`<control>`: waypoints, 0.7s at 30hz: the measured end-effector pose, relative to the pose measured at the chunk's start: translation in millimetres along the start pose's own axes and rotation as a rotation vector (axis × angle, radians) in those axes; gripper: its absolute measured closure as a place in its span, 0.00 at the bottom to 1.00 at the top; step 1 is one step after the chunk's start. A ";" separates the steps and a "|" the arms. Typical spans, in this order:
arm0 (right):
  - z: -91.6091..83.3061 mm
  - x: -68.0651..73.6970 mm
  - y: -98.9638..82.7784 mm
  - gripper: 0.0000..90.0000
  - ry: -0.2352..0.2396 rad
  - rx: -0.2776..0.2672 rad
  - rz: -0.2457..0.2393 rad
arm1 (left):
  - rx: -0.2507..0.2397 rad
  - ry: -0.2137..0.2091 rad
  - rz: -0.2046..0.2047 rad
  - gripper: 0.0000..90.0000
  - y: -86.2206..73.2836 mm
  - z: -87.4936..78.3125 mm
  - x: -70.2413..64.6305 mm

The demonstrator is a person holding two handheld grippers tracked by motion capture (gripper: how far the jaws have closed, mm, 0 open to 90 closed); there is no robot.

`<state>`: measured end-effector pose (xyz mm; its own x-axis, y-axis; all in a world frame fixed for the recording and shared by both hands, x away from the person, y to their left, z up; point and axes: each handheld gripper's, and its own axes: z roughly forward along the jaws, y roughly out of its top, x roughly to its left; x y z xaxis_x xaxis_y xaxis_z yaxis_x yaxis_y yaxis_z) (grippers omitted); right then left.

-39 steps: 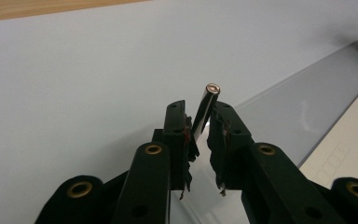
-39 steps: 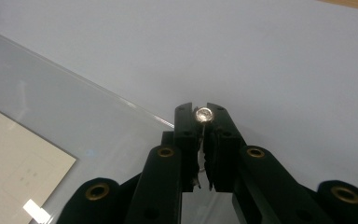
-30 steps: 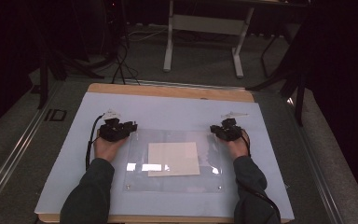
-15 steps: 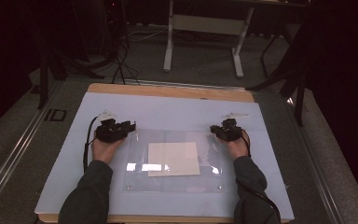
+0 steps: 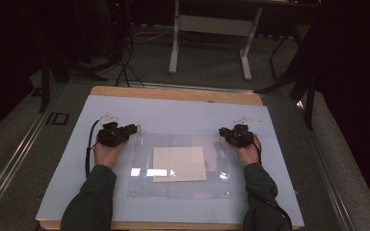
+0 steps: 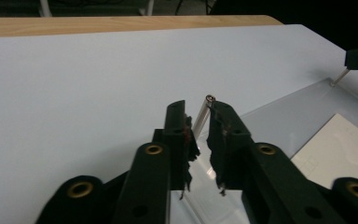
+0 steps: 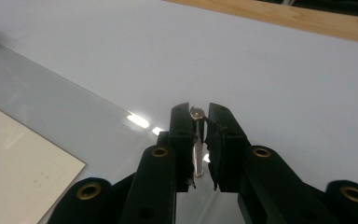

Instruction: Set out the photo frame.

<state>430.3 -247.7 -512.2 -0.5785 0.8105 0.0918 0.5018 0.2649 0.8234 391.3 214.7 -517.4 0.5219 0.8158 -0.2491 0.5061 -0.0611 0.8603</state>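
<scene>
left gripper (image 5: 136, 129): its jaws have just been closing round a thin metal pin (image 6: 202, 115) that stands tilted at the far left corner of the clear sheet (image 5: 180, 185). in the left gripper view one jaw touches the top of the pin, while a slim gap shows beside the other, so the grip looks only just made, if made at all.
right gripper (image 5: 222, 132): nearly closed, with the matching pin (image 7: 196, 113) at the far right corner upright between the jaws. the pads appear to press its sides, and the round head shows just above them.
clear sheet: lies flat on the pale blue mat (image 5: 62, 159), a cream paper square (image 5: 179, 163) under or on it near the middle. both near corners carry small fasteners too, untouched.
what changed: in the high view the left hand sits where it did a second ago, and so does the right. the change is the left claw narrowing on its pin.
meaning: both far corner pins now sit in a claw, so the work seems ready for pulling or turning them together.
risk: the left pin leans, so a lift with a weak hold could let it slip.
table (image 5: 173, 94): a wooden edge shows beyond the mat.
</scene>
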 end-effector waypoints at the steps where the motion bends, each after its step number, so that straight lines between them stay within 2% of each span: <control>1: -1.0 0.5 0.4 0.90 0.001 -0.006 -0.007 | 0.001 0.002 0.003 0.90 0.2 0.2 -0.7; 4: -2.2 1.3 1.1 0.92 0.001 -0.015 -0.011 | 0.000 0.007 0.007 0.94 0.4 0.7 -1.5; 8: -1.2 1.9 0.7 0.93 -0.004 -0.015 -0.018 | 0.002 0.015 0.011 0.94 0.0 2.5 -1.5; 12: -1.2 2.5 -0.2 0.94 -0.009 -0.021 -0.026 | -0.008 0.025 0.012 0.90 0.1 3.3 -2.0; 16: -1.1 2.2 -0.5 0.94 -0.006 -0.023 -0.023 | -0.014 0.029 0.035 0.87 0.7 3.6 -4.0; 19: -1.1 1.9 -0.9 0.93 -0.003 -0.025 -0.018 | -0.010 0.014 0.050 0.85 0.3 5.6 -5.3; 21: -1.1 1.6 -1.1 0.93 0.000 -0.027 -0.016 | 0.000 0.021 0.066 0.84 0.0 8.4 -7.1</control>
<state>428.1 -247.3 -512.3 -0.5859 0.8065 0.0785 0.4754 0.2636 0.8394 393.3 204.1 -519.4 0.5393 0.8221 -0.1827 0.4712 -0.1148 0.8745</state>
